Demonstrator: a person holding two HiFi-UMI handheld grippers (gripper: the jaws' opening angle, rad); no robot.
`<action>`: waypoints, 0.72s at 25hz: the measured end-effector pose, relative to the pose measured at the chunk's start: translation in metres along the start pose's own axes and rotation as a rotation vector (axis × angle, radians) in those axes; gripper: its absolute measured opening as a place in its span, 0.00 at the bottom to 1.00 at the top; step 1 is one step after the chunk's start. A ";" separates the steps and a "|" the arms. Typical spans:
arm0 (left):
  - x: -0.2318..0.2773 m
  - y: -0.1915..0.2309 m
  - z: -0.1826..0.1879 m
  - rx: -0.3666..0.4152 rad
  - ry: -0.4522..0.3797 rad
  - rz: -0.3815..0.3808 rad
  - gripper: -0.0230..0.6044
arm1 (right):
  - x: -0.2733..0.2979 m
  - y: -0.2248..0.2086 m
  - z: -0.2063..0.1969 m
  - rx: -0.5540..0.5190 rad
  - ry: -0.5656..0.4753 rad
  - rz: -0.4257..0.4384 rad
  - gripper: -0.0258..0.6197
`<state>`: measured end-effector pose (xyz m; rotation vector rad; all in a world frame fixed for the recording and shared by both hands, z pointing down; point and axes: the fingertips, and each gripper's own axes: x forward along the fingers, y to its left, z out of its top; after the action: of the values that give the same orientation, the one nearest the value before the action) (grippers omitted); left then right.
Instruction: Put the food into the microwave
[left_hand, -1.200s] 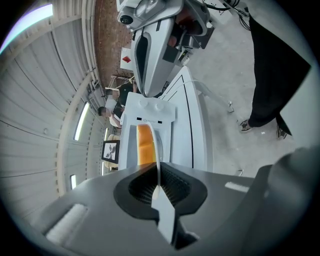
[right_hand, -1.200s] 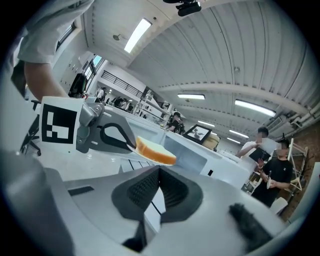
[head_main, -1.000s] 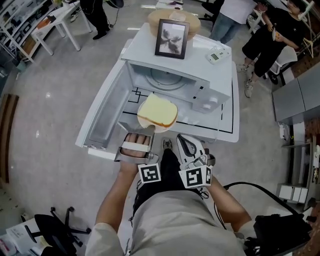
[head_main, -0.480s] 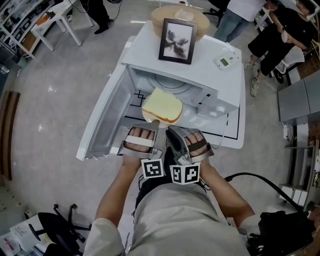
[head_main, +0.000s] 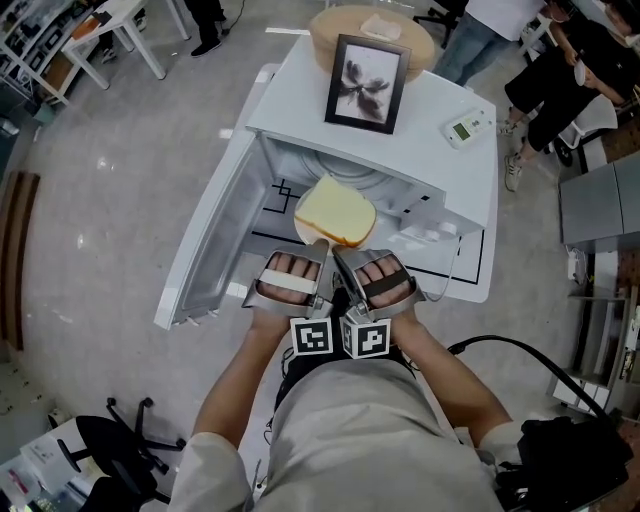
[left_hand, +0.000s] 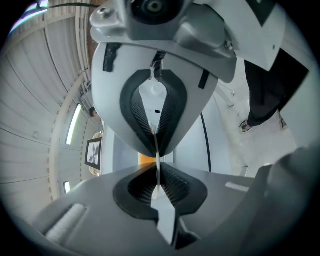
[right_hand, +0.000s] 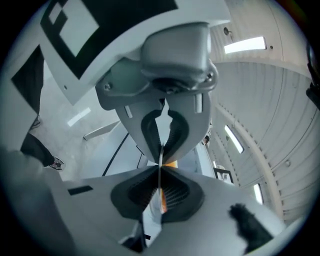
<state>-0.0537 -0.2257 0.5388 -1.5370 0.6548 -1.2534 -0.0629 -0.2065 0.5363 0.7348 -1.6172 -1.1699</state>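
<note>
A slice of yellow bread lies on a pale plate, held level at the mouth of the open white microwave. My left gripper is shut on the plate's near rim; in the left gripper view the thin rim runs between the pressed pads of that gripper. My right gripper sits close beside it on the same rim. Its jaws are closing, with the plate edge pinched between them and the bread just beyond my right gripper.
The microwave door hangs open to the left. A framed picture stands on the microwave's top beside a small white device. A wooden bowl lies behind. People stand at the upper right.
Both hands carried the plate forward toward the microwave mouth. The right gripper rolled over, came up beside the left one and took the plate's rim.
</note>
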 end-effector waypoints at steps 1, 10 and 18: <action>0.002 0.000 0.000 -0.003 0.003 0.006 0.08 | 0.002 0.001 -0.001 0.005 0.000 0.005 0.08; 0.005 0.005 -0.025 -0.139 0.082 0.068 0.11 | 0.021 -0.002 -0.013 -0.014 0.018 0.005 0.08; -0.004 -0.006 -0.066 -0.516 0.153 0.042 0.05 | 0.038 -0.001 -0.028 -0.001 0.065 0.030 0.08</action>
<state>-0.1175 -0.2432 0.5399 -1.8376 1.1730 -1.2359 -0.0503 -0.2500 0.5505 0.7376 -1.5687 -1.1145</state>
